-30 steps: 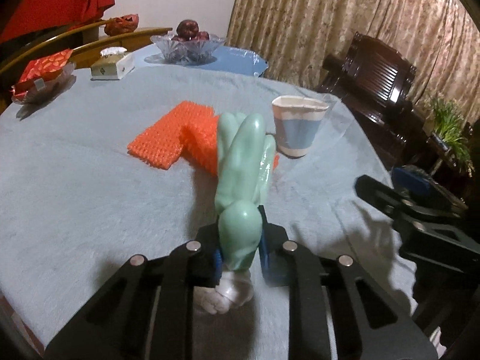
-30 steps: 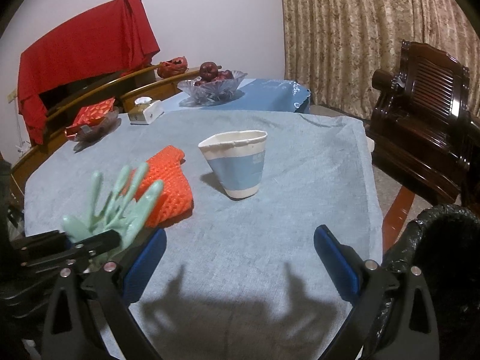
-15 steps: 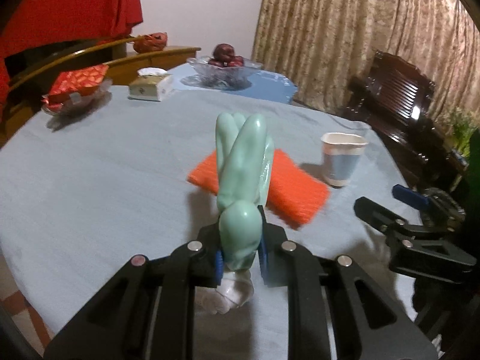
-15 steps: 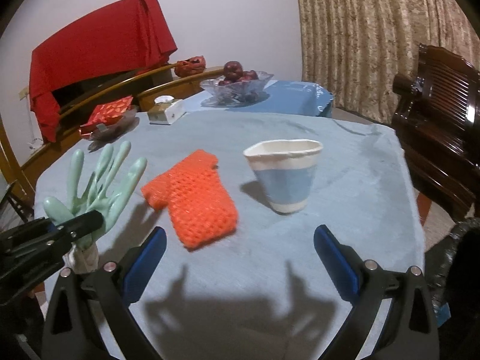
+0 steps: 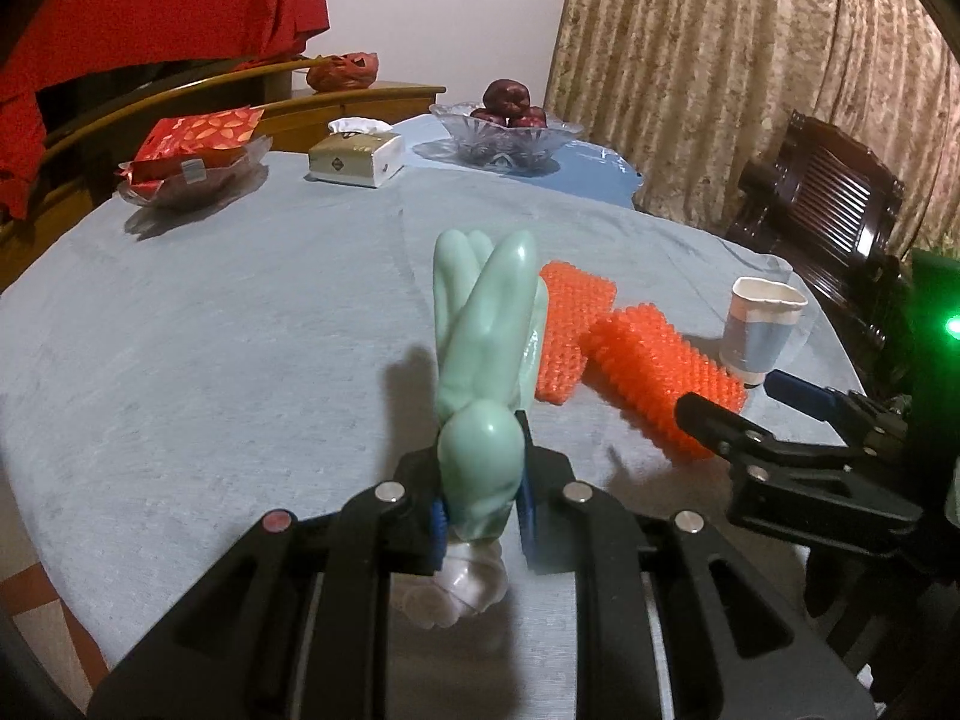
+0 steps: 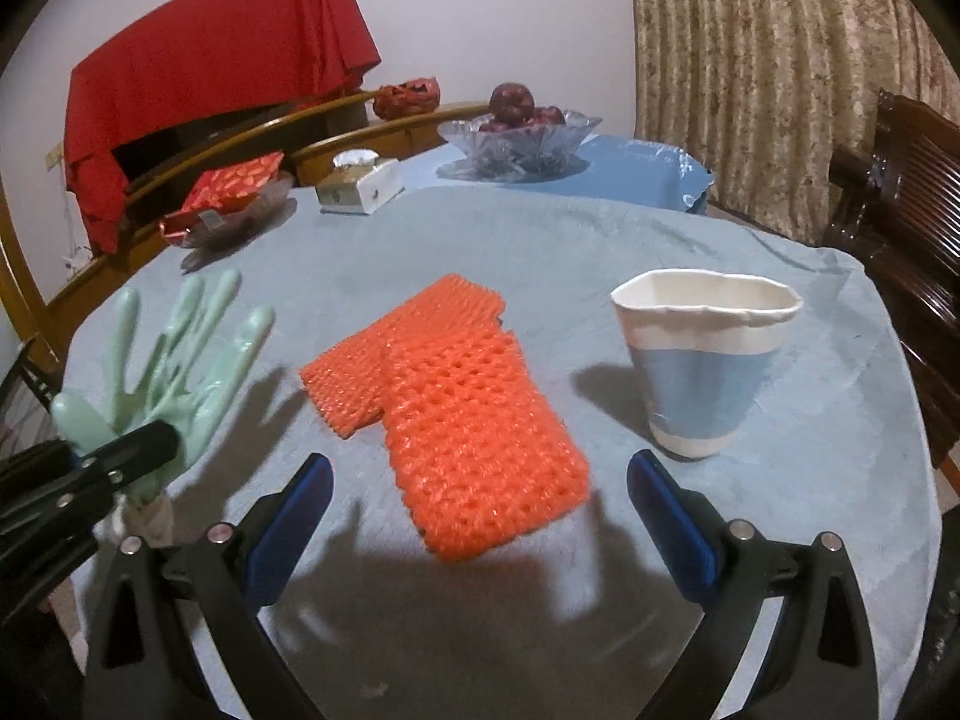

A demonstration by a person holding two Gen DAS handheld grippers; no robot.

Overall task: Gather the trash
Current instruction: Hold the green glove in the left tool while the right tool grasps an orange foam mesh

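Observation:
My left gripper (image 5: 480, 510) is shut on an inflated pale green rubber glove (image 5: 486, 360), held by its wrist with the fingers pointing up and away. The same glove (image 6: 174, 360) shows at the left of the right wrist view. Two orange foam nets (image 6: 456, 396) lie overlapped on the blue-grey tablecloth, directly ahead of my open right gripper (image 6: 480, 516), whose blue pads stand wide apart over the cloth. A crumpled blue-and-white paper cup (image 6: 702, 366) stands upright to the right of the nets. In the left wrist view the nets (image 5: 636, 348) and cup (image 5: 759, 330) lie right of the glove.
At the table's (image 6: 600, 240) far side stand a glass bowl of dark red fruit (image 6: 519, 129), a tissue box (image 6: 360, 183) and a dish with red packets (image 6: 231, 195). A dark wooden chair (image 5: 822, 204) is on the right, curtains behind it. A red cloth (image 6: 210, 78) hangs at the back left.
Both grippers have swung across the table: the nets and cup have slid rightward in the left wrist view and grown nearer in the right wrist view. The glove stays clamped.

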